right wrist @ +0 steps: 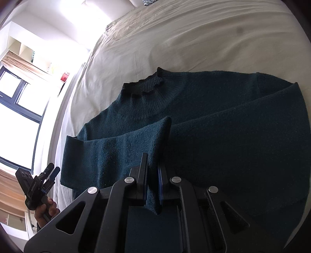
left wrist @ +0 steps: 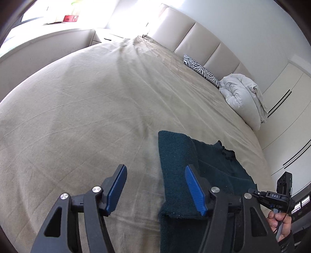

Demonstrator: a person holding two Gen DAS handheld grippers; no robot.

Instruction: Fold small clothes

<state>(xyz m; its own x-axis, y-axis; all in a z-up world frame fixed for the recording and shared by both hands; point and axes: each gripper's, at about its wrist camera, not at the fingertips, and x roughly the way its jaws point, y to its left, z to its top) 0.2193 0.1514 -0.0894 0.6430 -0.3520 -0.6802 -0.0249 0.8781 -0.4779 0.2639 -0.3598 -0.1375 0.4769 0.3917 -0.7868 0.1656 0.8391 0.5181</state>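
A dark teal knit sweater [right wrist: 213, 120] lies flat on the beige bed sheet [left wrist: 77, 116], its ribbed collar [right wrist: 145, 85] toward the far side. One sleeve [right wrist: 116, 151] is folded across the body. My right gripper [right wrist: 152, 171] is shut on a raised fold of that sleeve, with cloth pinched between the pads. My left gripper [left wrist: 155, 167] hangs open above the sweater's left edge [left wrist: 175, 155]; its right finger [left wrist: 194, 190] is over the knit, and neither pad presses on it. In the right wrist view the left gripper [right wrist: 54, 170] shows at the lower left, off the sweater, in a hand [right wrist: 46, 212].
A zebra-print cushion [left wrist: 202, 71] and a bunched white duvet [left wrist: 241, 93] lie against the padded headboard [left wrist: 194, 39]. White wardrobe doors [left wrist: 281, 93] stand to the right. A bright window [right wrist: 19, 101] and a low ledge with a red box [left wrist: 70, 18] run along the bed's far side.
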